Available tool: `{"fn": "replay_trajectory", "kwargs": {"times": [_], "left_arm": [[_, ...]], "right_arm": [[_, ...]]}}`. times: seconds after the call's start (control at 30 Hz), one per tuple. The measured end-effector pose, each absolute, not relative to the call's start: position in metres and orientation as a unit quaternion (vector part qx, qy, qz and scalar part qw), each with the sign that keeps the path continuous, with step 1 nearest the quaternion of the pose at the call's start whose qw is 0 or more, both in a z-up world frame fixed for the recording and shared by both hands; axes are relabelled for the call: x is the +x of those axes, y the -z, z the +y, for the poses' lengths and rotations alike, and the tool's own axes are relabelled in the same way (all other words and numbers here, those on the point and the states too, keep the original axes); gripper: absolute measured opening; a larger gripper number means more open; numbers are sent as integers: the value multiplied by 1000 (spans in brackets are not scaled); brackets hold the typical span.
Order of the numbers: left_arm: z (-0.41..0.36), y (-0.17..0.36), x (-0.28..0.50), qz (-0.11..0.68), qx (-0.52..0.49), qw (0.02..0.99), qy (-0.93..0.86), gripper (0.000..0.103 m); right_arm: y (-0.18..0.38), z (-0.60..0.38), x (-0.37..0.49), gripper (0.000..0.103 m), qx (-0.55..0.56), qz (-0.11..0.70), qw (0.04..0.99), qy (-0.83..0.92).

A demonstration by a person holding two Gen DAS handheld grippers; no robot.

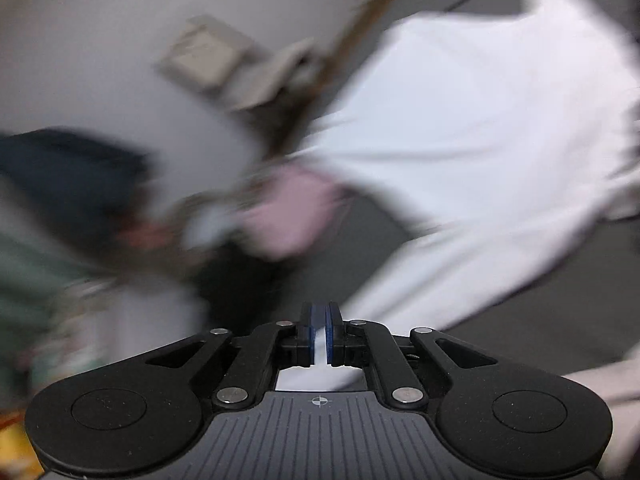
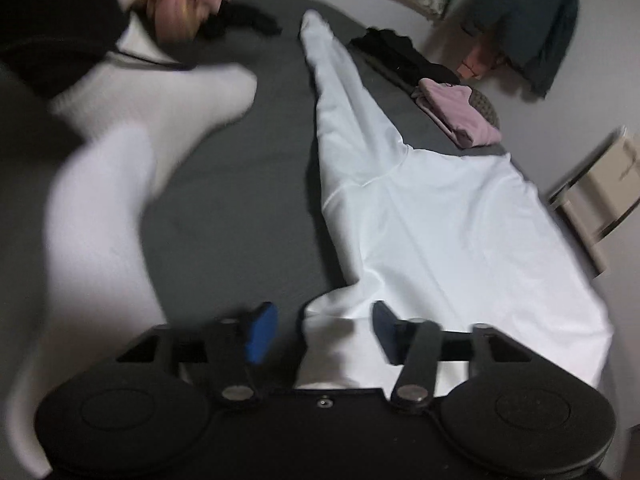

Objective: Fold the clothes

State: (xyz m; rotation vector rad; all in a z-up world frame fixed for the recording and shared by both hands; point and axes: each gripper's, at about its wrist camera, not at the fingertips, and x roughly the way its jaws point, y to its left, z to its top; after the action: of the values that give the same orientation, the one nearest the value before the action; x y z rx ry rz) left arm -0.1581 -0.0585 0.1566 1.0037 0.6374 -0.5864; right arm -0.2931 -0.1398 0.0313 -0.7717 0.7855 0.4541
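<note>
White long-sleeved shirt [image 2: 440, 220] lies spread on a dark grey surface [image 2: 240, 208], one sleeve stretching far. Left gripper [image 1: 320, 334] is clenched on white fabric. Right gripper [image 2: 324, 330] is spread wide over the shirt's near edge.

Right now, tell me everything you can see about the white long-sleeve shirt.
The white long-sleeve shirt is plain, smooth and slightly glossy, and lies mostly flat on the dark grey surface. One sleeve stretches straight away from the right wrist camera. The other sleeve is lifted and blurred, pinched in the shut left gripper. The right gripper is open, its pads either side of a fold of fabric. A folded pink garment lies just beyond the shirt, apparently not touching.
</note>
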Motion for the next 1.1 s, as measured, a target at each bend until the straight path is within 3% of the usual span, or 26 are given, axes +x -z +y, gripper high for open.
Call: {"fn": "replay_trajectory", "kwargs": {"times": [0.1, 0.2, 0.3, 0.37, 0.5, 0.57, 0.77, 0.83, 0.9, 0.93, 1.1], "left_arm": [[-72, -129, -155, 355, 384, 774, 356, 4], [-67, -100, -111, 507, 164, 772, 347, 4], [-47, -69, -83, 604, -12, 749, 272, 4], [-31, -60, -85, 612, -73, 750, 242, 4], [-7, -30, -98, 650, -263, 691, 178, 4], [-3, -8, -104, 661, -345, 646, 164, 4], [9, 6, -118, 621, -413, 659, 98, 4], [10, 5, -122, 613, -420, 664, 85, 19], [8, 3, -127, 610, -414, 672, 68, 82], [8, 1, -130, 603, -414, 680, 57, 89], [13, 3, -127, 587, -425, 688, 32, 89]], "right_arm": [[-23, -136, -294, 45, -389, 379, 811, -220], [-14, -135, -295, 45, -417, 375, 802, -206], [-8, -140, -290, 40, -401, 389, 803, -207], [-6, -141, -291, 38, -402, 384, 804, -210], [-7, -146, -292, 18, -390, 384, 808, -220], [-9, -150, -292, 16, -375, 388, 811, -225], [-10, -156, -292, 16, -359, 392, 814, -235], [-10, -156, -292, 16, -359, 393, 813, -236], [-11, -157, -291, 16, -354, 394, 815, -237], [-11, -158, -291, 16, -351, 395, 815, -238], [-12, -160, -290, 16, -343, 394, 818, -239]]}}
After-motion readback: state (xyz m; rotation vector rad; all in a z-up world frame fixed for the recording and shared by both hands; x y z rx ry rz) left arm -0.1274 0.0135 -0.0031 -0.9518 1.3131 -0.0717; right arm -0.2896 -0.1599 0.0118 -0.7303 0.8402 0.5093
